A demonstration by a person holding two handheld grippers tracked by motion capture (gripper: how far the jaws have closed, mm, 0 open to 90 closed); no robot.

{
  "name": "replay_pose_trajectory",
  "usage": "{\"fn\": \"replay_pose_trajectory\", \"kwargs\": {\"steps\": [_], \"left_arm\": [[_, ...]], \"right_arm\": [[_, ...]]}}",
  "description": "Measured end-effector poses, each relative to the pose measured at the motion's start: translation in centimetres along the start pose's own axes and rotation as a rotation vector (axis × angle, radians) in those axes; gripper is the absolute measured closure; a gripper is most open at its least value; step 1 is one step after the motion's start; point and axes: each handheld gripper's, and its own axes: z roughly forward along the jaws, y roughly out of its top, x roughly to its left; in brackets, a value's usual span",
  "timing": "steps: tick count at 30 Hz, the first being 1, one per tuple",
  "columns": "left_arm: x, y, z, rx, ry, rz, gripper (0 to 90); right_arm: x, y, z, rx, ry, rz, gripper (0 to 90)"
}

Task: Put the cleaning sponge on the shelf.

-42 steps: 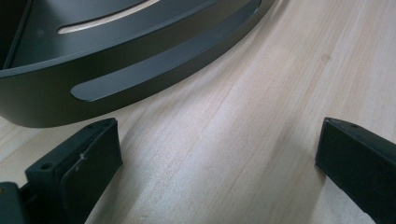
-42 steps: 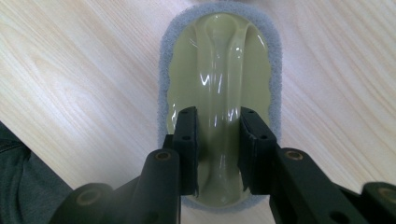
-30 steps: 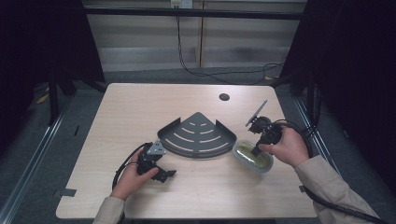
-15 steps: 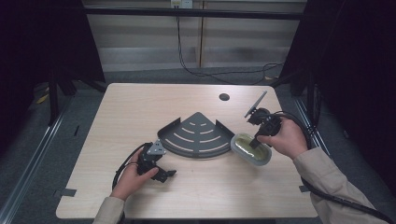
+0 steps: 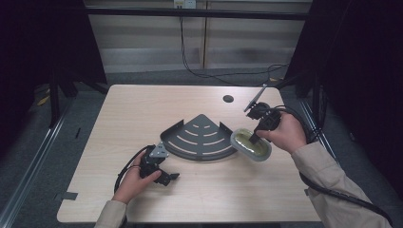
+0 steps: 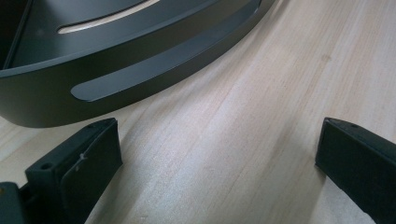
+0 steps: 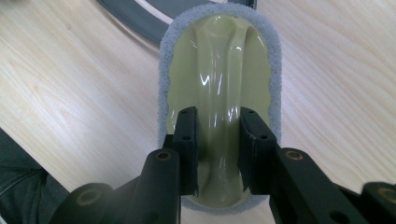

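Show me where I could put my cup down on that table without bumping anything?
The far left of the table, behind the dark corner shelf, is bare, as is the near edge between the two forearms. It is crowded mid-right, where the scrubber sits against the shelf.

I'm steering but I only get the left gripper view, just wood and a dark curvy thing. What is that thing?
Observer: A dark fan-shaped slotted rack, lying flat on the table.
Operator: Is my other gripper doing anything?
Observer: Yes, the right gripper is clamped on the raised middle handle of a yellowish scrubber with a grey fuzzy edge.
Operator: Where's that scrubber?
Observer: Right beside the rack's right corner, by the high view.
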Motion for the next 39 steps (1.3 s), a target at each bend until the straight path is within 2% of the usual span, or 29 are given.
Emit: {"fn": "replay_pose_trajectory", "kwargs": {"steps": [17, 23, 39], "left_arm": [[0.0, 0.0, 0.0, 0.0, 0.0, 0.0, 0.0], [0.0, 0.0, 0.0, 0.0, 0.0, 0.001, 0.0], [0.0, 0.0, 0.0, 0.0, -0.001, 0.001, 0.0]], "right_arm": [[0.0, 3.0, 0.1, -0.009, -0.018, 0.007, 70.8], [-0.2, 3.7, 0.3, -0.021, -0.009, 0.025, 70.8], [-0.6, 5.6, 0.6, -0.027, -0.02, 0.05, 70.8]]}}
